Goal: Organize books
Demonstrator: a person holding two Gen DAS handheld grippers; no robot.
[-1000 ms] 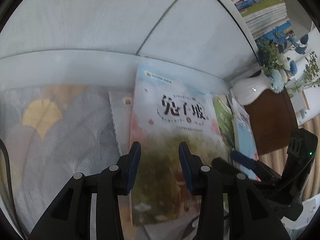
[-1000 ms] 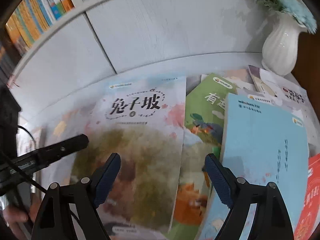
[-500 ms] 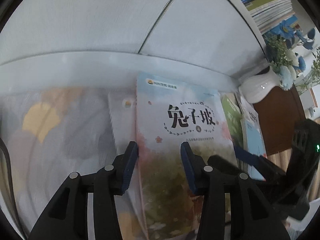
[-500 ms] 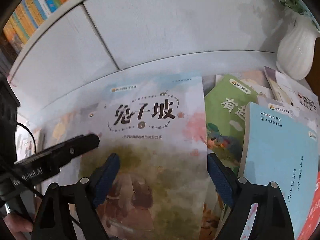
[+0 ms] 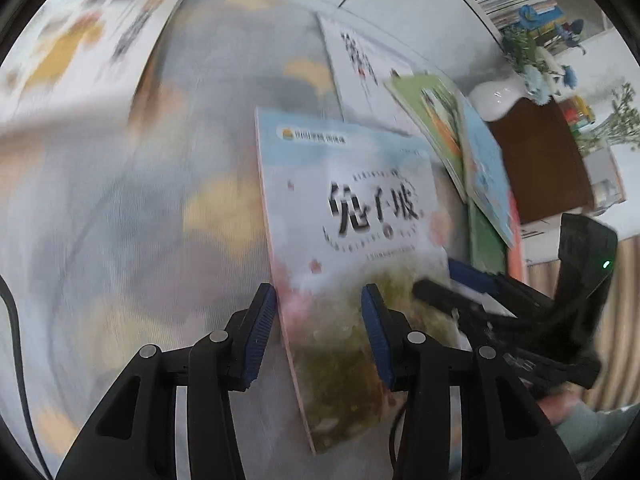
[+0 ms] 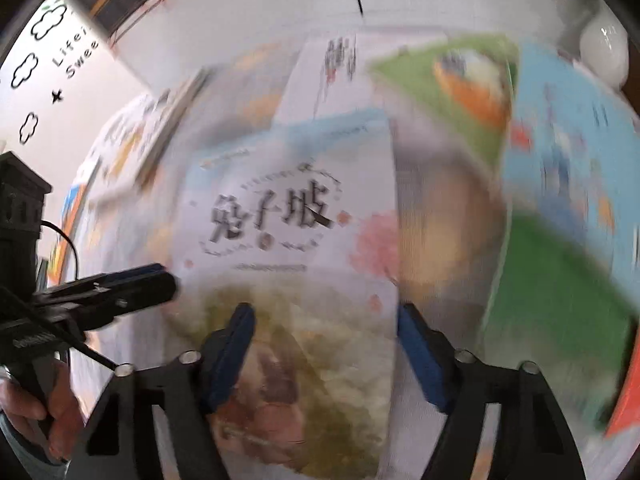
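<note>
The pale book with black title characters [image 5: 352, 184] lies on the patterned cloth, apart from the pile to its right. My left gripper [image 5: 318, 320] straddles the book's left edge, one pad just outside the spine and the other over the cover, jaws moderately apart. My right gripper [image 6: 324, 340] hangs over the same book [image 6: 280, 220], with its right pad at the book's right edge; its jaws are closing, with the cover between them. Each gripper shows in the other's view: the right gripper [image 5: 456, 284] and the left gripper [image 6: 164, 278]. Both views are motion-blurred.
A white book [image 5: 360, 60], a green book [image 5: 432, 108] and a light blue book [image 5: 484, 168] overlap at the right. A white vase [image 5: 496, 100] stands behind them. An open picture book [image 5: 80, 40] lies at the far left. White cabinet doors back the table.
Both grippers and the titled book have slid left across the cloth, away from the pile. The white book that lay under it now shows. The right jaws have narrowed.
</note>
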